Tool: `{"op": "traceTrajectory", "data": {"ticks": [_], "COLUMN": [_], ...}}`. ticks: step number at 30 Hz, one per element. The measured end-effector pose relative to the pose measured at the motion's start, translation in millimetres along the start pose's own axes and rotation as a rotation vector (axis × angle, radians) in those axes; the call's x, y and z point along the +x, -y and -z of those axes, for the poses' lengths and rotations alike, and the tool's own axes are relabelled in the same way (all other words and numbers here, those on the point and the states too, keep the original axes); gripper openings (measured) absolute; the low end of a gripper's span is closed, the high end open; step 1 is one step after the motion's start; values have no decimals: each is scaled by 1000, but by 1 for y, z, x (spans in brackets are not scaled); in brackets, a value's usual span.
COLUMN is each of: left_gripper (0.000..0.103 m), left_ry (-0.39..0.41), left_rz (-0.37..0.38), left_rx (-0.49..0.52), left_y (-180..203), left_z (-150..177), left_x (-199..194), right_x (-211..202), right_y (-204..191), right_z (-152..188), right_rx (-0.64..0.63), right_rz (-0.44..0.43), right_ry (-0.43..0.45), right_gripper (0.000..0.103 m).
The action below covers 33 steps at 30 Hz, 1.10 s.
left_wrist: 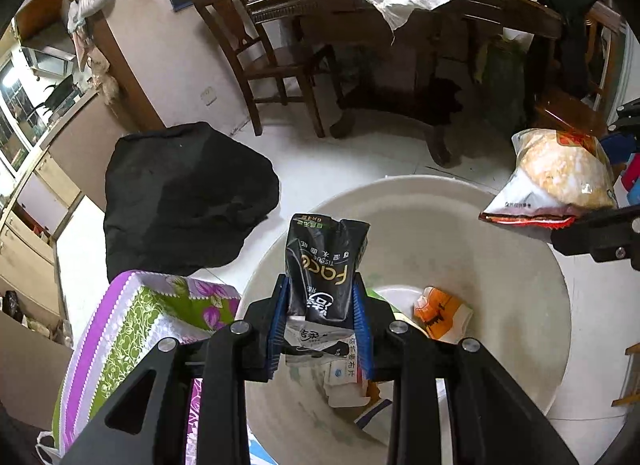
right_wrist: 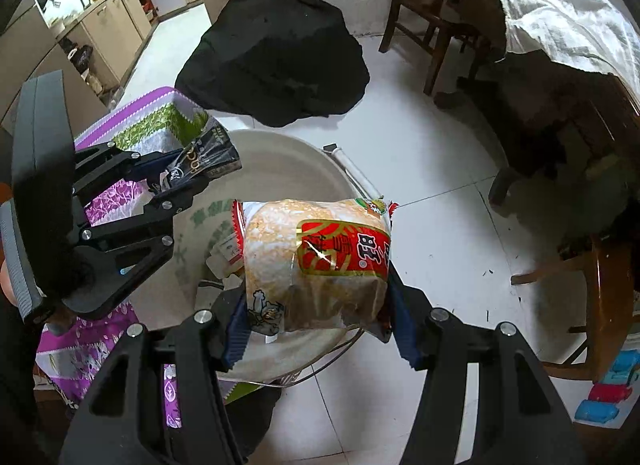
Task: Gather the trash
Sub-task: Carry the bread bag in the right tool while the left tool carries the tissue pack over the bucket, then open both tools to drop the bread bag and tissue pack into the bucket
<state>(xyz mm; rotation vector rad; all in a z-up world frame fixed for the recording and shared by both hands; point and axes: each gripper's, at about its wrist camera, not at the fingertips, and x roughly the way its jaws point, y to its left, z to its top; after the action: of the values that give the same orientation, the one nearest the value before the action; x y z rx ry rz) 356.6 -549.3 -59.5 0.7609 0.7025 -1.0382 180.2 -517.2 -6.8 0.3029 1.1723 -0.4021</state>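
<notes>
My left gripper [left_wrist: 322,325] is shut on a black tissue wrapper [left_wrist: 324,265] and holds it over the open white trash bag [left_wrist: 500,233]. Several wrappers [left_wrist: 440,311] lie at the bag's bottom. My right gripper [right_wrist: 316,329] is shut on a large rice-cracker bag [right_wrist: 316,261] with a red label, held over the near rim of the white bag [right_wrist: 280,161]. The cracker bag also shows at the right of the left wrist view [left_wrist: 556,181]. The left gripper with the black wrapper [right_wrist: 208,161] shows at the left of the right wrist view.
A black bag [left_wrist: 188,193] lies on the white tile floor behind the trash bag. A purple and green patterned bag [left_wrist: 132,329] stands to its left. A wooden chair [left_wrist: 272,61] and a table [left_wrist: 460,13] draped with white cloth stand beyond.
</notes>
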Motion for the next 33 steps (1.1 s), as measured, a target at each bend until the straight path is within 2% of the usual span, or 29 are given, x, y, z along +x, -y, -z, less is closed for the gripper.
{"op": "traceTrajectory", "data": {"ticks": [13,33], "left_gripper": [31,32], "left_ry": [-28,-45], "left_rz": [32,26], "left_rx": [6,-4], "left_y": [-6,-7], "left_z": [14,20], "left_x": [11,20], "right_x": [18,32], "right_y": [-2,-6], "right_z": [-6,-6], "right_rx": [-32,-60], "right_rz": [8,15], "right_ry": [-40,-57], "right_gripper": [56,56]}}
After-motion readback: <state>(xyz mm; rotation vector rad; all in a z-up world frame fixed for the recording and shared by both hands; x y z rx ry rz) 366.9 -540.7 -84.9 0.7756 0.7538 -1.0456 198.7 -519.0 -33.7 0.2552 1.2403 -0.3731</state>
